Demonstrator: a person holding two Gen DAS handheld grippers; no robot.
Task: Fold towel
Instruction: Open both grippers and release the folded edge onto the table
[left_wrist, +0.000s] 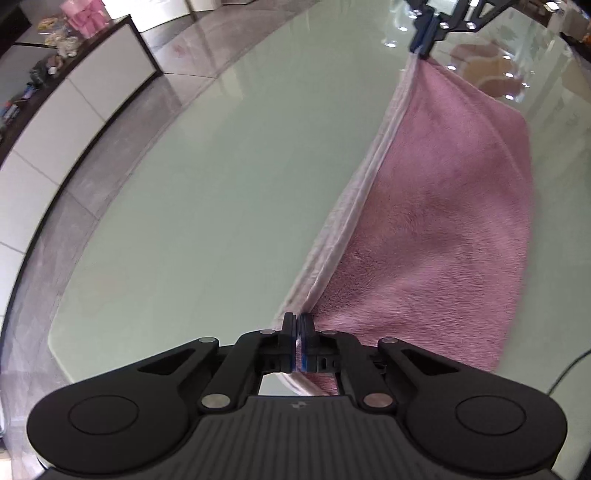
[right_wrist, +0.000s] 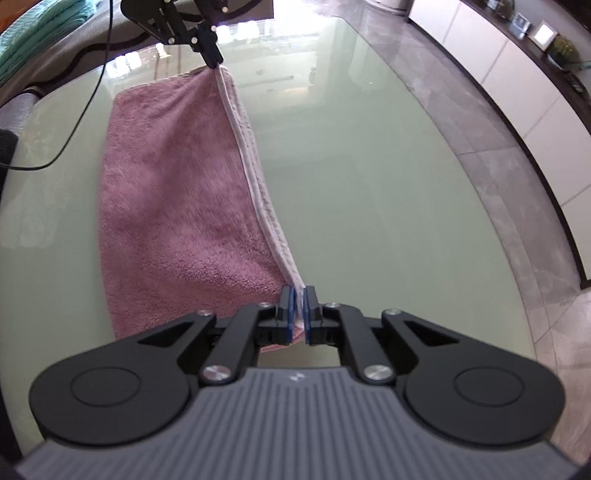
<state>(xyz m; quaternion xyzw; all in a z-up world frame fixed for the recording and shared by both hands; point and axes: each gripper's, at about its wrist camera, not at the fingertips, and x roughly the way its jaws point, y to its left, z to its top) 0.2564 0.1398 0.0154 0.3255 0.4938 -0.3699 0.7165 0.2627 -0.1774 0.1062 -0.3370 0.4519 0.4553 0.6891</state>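
Towel (left_wrist: 443, 206), pink, lies on the glass counter (left_wrist: 207, 192) with its pale hemmed edge stretched between our grippers. Left gripper (left_wrist: 298, 325) and right gripper (right_wrist: 300, 295): jaws clamped on opposite corners of that edge.

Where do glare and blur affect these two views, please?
Left wrist: ceiling-light glare on the table top right; towel edge at right slightly smeared. Right wrist: bright reflections near the left gripper; towel's left edge soft. Both: fisheye bends the table edge.

Towel (left_wrist: 436, 206) on table (left_wrist: 207, 184), edge between two grippers' jaws.
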